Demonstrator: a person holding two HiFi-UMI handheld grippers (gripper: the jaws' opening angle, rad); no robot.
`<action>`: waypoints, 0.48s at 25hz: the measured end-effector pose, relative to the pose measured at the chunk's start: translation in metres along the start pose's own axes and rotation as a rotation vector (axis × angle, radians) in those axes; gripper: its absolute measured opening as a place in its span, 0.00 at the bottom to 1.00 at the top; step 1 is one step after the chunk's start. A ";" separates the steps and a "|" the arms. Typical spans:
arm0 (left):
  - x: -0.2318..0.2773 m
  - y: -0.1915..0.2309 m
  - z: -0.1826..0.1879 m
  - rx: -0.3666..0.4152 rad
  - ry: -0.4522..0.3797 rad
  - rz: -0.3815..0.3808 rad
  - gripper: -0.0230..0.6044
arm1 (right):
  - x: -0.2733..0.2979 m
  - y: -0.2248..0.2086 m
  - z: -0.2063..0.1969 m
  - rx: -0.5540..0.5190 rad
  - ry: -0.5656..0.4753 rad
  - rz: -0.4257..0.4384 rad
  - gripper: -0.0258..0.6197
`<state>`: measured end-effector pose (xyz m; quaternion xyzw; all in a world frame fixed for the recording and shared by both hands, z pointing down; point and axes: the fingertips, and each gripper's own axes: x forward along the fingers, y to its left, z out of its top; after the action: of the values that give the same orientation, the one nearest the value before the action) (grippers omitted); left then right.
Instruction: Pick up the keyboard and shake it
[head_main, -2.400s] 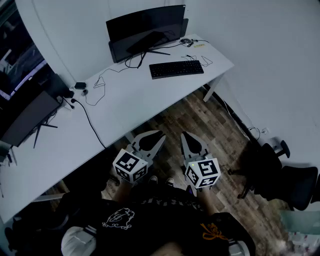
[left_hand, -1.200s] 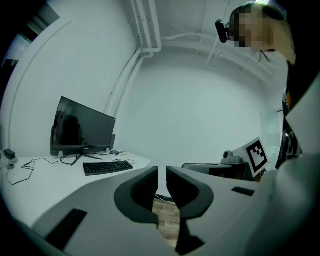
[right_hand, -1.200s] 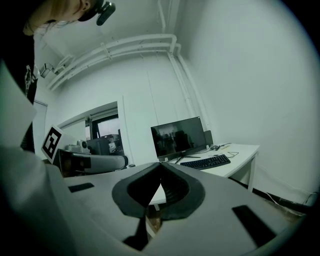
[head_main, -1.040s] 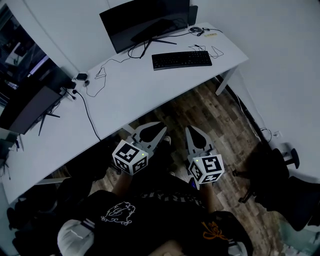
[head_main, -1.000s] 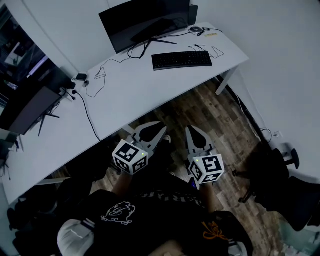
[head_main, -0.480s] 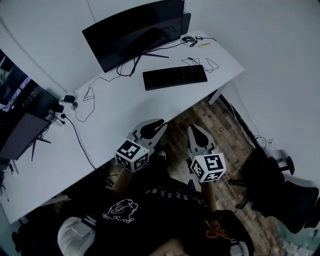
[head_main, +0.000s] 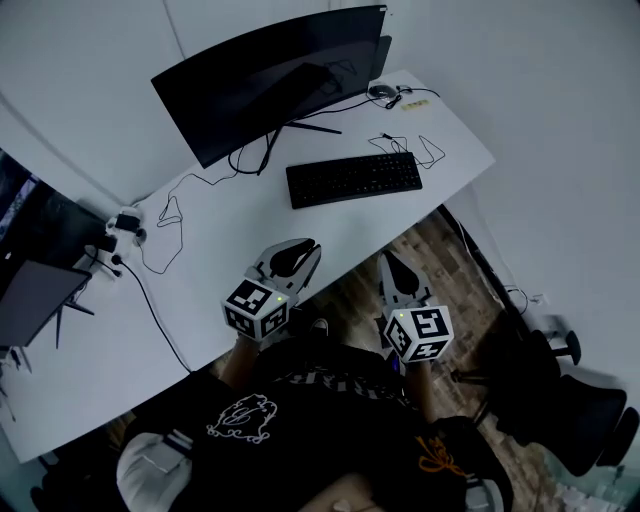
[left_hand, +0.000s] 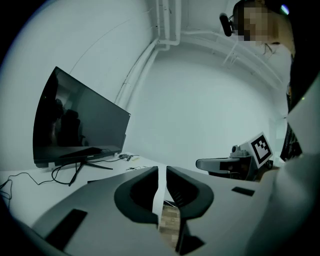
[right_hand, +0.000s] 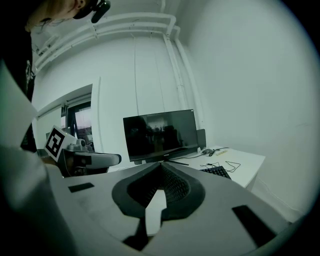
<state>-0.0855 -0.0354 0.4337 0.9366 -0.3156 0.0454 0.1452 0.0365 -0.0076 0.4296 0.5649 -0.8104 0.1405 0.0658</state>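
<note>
A black keyboard (head_main: 355, 178) lies flat on the white desk (head_main: 230, 235), in front of a dark curved monitor (head_main: 265, 85). My left gripper (head_main: 301, 246) hovers over the desk's front edge, short of the keyboard, its jaws together but for a thin slit and holding nothing. My right gripper (head_main: 388, 262) is off the desk's front edge above the wooden floor, shut and empty. In the right gripper view the keyboard (right_hand: 219, 171) shows to the right of the closed jaws (right_hand: 160, 165). The left gripper view has its jaws (left_hand: 162, 170) aimed at the wall beyond the desk's end, with the monitor (left_hand: 75, 125) at the left.
Thin cables (head_main: 165, 215) and a power adapter (head_main: 120, 222) lie on the desk's left part. A mouse (head_main: 380, 91) and more cable (head_main: 415, 148) sit at the far right corner. A second screen (head_main: 30, 300) stands at the left edge. An office chair (head_main: 575, 395) is on the floor at the right.
The desk and keyboard have drawn nearer in the head view. Both grippers have moved forward towards the desk, the left one now over its front edge. Their jaws have not moved.
</note>
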 end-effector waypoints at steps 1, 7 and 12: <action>0.003 0.006 0.001 -0.004 -0.002 0.001 0.14 | 0.004 -0.003 0.000 0.003 0.008 -0.007 0.06; 0.020 0.029 -0.007 -0.043 0.013 0.010 0.14 | 0.027 -0.027 -0.006 0.032 0.052 -0.042 0.06; 0.045 0.038 -0.010 -0.064 0.015 0.026 0.14 | 0.048 -0.057 -0.007 0.046 0.065 -0.046 0.06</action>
<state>-0.0729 -0.0869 0.4605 0.9270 -0.3278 0.0441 0.1771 0.0722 -0.0671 0.4582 0.5798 -0.7913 0.1756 0.0824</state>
